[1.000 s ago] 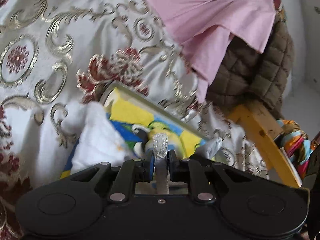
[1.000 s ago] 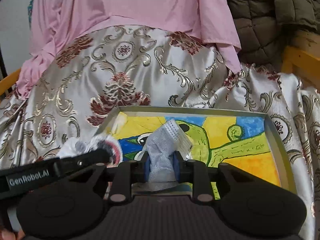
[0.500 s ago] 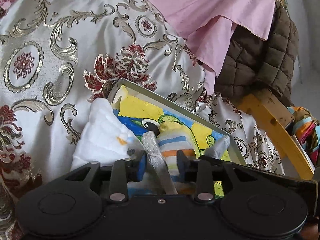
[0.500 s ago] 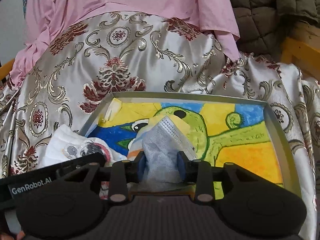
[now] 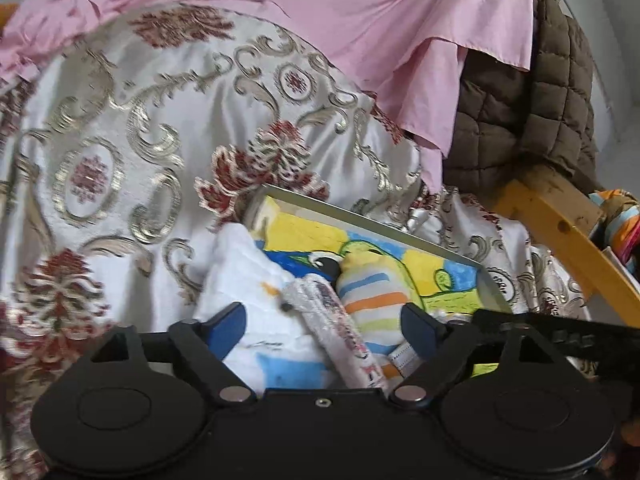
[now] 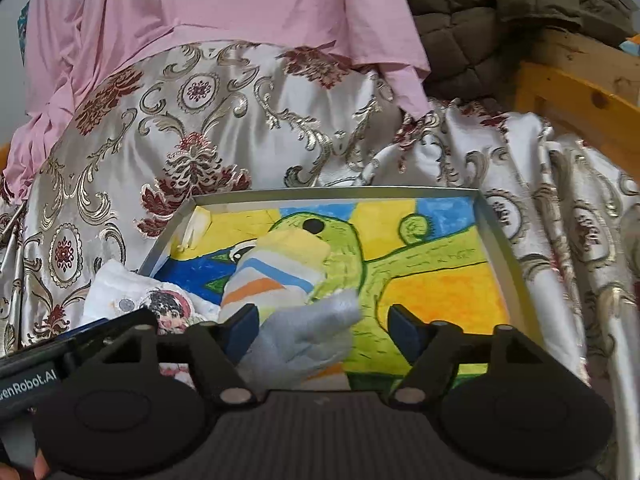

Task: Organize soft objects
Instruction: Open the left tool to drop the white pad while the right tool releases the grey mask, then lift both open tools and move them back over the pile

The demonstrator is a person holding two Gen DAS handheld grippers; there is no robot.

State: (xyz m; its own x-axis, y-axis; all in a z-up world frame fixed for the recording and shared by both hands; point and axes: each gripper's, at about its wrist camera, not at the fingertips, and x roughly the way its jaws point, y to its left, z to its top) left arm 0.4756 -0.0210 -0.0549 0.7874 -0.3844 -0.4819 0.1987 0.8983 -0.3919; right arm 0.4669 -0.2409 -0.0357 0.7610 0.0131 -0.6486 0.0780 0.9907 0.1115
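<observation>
A shallow tray [image 6: 340, 192] with a painted yellow, green and blue floor lies on the satin cover. In it sit a striped sock [image 6: 280, 268], a grey face mask [image 6: 308, 332] and a white cloth with a cartoon face [image 6: 160, 304]. My right gripper [image 6: 322, 330] is opening; the mask lies loose between its fingers, untouched by the pads. My left gripper [image 5: 322, 328] is opening too. Between its fingers lie a silvery wrapped strip [image 5: 336, 320], the white cloth [image 5: 248, 280] and the striped sock [image 5: 372, 300], none pressed. The tray rim [image 5: 360, 216] shows behind them.
A white satin cover with gold and red patterns [image 6: 240, 128] spreads under the tray. Pink fabric [image 6: 224, 12] and a brown quilted jacket [image 5: 532, 120] lie behind. A yellow wooden frame [image 5: 560, 224] and a colourful scarf [image 5: 624, 228] stand at the right.
Both grippers went from shut to wide open. The left let go of the silvery strip, the right let go of the grey mask, which slumped into the tray. Both hands drew back slightly.
</observation>
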